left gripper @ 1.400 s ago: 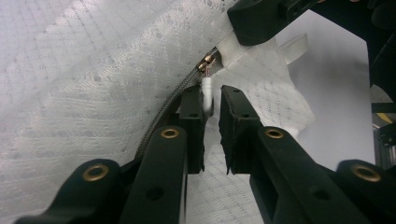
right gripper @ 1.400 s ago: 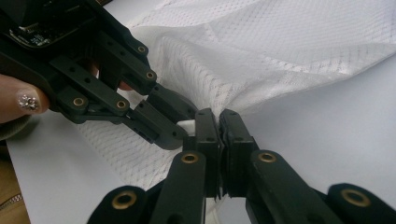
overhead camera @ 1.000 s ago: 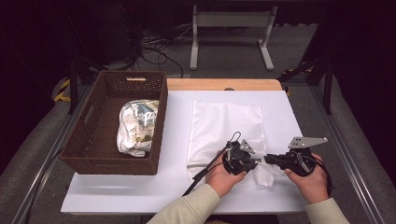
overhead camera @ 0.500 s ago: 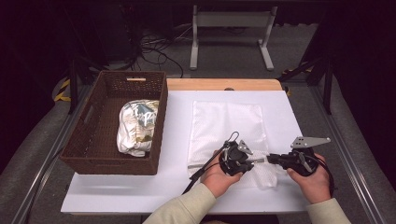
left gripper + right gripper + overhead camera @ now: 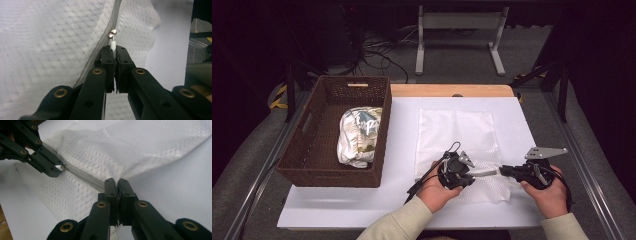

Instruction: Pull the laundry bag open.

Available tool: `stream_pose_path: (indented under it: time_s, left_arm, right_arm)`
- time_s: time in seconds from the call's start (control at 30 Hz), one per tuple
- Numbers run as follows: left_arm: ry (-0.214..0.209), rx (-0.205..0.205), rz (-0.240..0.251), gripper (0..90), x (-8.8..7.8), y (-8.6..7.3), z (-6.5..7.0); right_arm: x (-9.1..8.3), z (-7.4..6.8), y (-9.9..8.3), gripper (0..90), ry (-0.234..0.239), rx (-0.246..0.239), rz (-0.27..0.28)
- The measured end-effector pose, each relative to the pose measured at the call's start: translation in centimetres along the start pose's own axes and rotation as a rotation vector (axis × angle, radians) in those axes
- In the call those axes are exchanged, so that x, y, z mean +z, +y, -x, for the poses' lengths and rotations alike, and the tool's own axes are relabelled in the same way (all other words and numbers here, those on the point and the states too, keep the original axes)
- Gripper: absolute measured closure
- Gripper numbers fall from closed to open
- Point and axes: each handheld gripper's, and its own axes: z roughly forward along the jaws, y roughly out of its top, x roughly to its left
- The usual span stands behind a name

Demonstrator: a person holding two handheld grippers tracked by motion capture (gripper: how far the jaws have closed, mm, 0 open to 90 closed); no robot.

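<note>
We see a white mesh bag (image 5: 457, 137) flat on the white table (image 5: 402, 130), and both grippers work its near edge. The left gripper (image 5: 113, 53) has its jaws clamped together on the white zipper pull (image 5: 113, 45), which sticks out just past the jaw tips, with the small metal slider (image 5: 112, 33) right beyond that. The grey zipper (image 5: 100, 50) runs along the left jaw and on past the tips. The right gripper (image 5: 117, 185) has its jaws pressed together on the bag's edge, right where the zipper ends; mesh bunches up just ahead of its tips, and the left gripper sits farther off to the upper left of them. From the high view the two grippers (image 5: 469, 172) (image 5: 507, 171) face each other tip to tip, zipper stretched between them. Well off to the left gripper's outer side we have a brown wicker basket (image 5: 307, 150) with a crumpled patterned cloth (image 5: 358, 136) inside.
</note>
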Motion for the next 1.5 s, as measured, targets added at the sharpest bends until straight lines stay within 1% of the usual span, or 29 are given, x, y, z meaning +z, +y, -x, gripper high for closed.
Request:
stream_pose_path:
  time_s: [0.07,0.1,0.3,0.33,0.47,0.57,0.7,0.77,0.8,0.83,1.0,1.2,1.23,1.33,1.5]
  left_arm:
    - [0.0,0.003,-0.001,86.8,-0.1,-0.1,-0.1]
    - [0.002,-0.006,0.0,86.8,-0.3,-0.2,-0.1]
    - [0.003,-0.014,-0.005,86.8,-1.3,-1.1,-0.7]
    - [0.003,-0.022,-0.01,86.8,-1.4,-1.3,-0.8]
    - [0.005,-0.025,-0.015,86.8,-2.0,-1.9,-1.0]
    - [0.004,-0.032,-0.01,86.8,-2.3,-2.1,-1.1]
    - [0.002,-0.033,-0.008,86.8,-2.6,-2.4,-1.3]
    - [0.002,-0.029,-0.015,86.8,-2.9,-2.6,-1.4]
    - [0.0,-0.037,-0.016,86.7,-3.0,-2.8,-1.4]
    - [0.0,-0.034,-0.019,86.7,-3.0,-2.9,-1.5]
    - [-0.003,-0.05,-0.024,86.7,-3.4,-3.5,-1.7]
    - [0.006,-0.064,-0.026,86.7,-4.2,-4.4,-2.2]
    - [0.004,-0.074,-0.026,86.7,-4.4,-4.6,-2.3]
    - [0.006,-0.089,-0.025,86.7,-4.9,-5.1,-2.6]
    - [0.006,-0.096,-0.028,86.7,-5.3,-5.8,-2.8]
  right_arm:
    - [0.0,0.0,-0.1,87.0,-0.001,0.001,0.0]
    - [-0.1,0.0,-0.1,87.0,-0.001,0.003,-0.002]
    - [-0.1,0.1,-0.2,87.0,-0.002,0.005,-0.004]
    - [-0.1,0.1,-0.2,87.0,-0.003,0.006,-0.005]
    - [-0.1,0.2,-0.3,87.0,-0.002,0.008,-0.008]
    - [-0.1,0.1,-0.3,87.0,-0.004,0.007,-0.008]
    - [-0.1,0.1,-0.4,87.0,-0.004,0.011,-0.011]
    - [-0.2,0.2,-0.4,87.0,-0.004,0.009,-0.011]
    - [-0.2,0.2,-0.5,87.0,-0.004,0.011,-0.012]
    - [-0.2,0.3,-0.5,87.0,-0.005,0.014,-0.012]
    - [-0.3,0.4,-0.7,87.0,-0.008,0.018,-0.01]
    - [-0.2,0.4,-0.7,86.9,-0.007,0.022,-0.013]
    - [-0.2,0.4,-0.7,86.9,-0.007,0.022,-0.015]
    - [-0.2,0.4,-0.8,86.9,-0.008,0.022,-0.013]
    - [-0.3,0.5,-0.9,86.9,-0.011,0.023,-0.013]
